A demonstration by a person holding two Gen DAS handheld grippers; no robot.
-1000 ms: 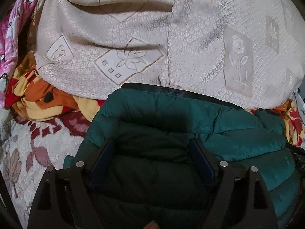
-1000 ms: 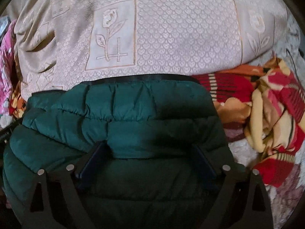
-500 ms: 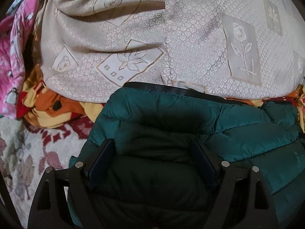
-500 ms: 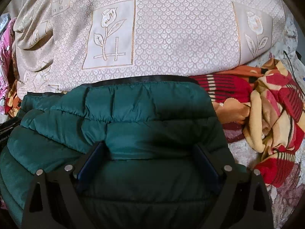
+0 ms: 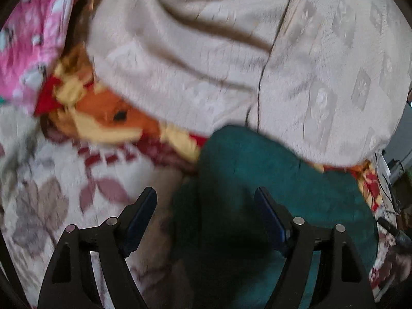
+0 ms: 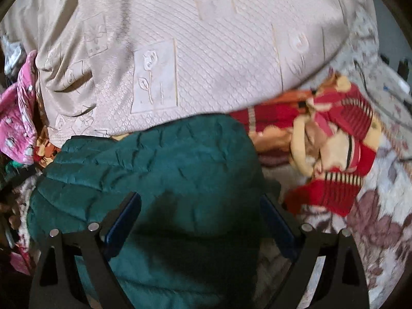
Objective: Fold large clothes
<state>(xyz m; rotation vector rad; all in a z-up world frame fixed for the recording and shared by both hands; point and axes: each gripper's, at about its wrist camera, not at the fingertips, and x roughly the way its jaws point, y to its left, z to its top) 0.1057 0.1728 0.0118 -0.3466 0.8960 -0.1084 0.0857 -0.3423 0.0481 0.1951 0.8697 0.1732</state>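
Observation:
A dark green quilted puffer jacket (image 5: 270, 195) lies folded on the bed, against a big beige embossed cover. It also shows in the right wrist view (image 6: 164, 180). My left gripper (image 5: 206, 206) is open, raised over the jacket's left edge, its left finger over the bedspread and nothing held. My right gripper (image 6: 200, 213) is open over the jacket's right part, jaws wide, and holds nothing. Both views are blurred by motion.
The beige cover (image 5: 231, 51) fills the back, also in the right wrist view (image 6: 206, 51). A red, orange and yellow blanket (image 6: 329, 141) lies right of the jacket and shows at left (image 5: 103, 118). A pink cloth (image 5: 28, 38) sits far left. The floral bedspread (image 5: 64, 180) lies beneath.
Both grippers have lifted and drawn back off the jacket. The left one swung left, so its left finger is now over the bedspread. The jacket stays lying where it was.

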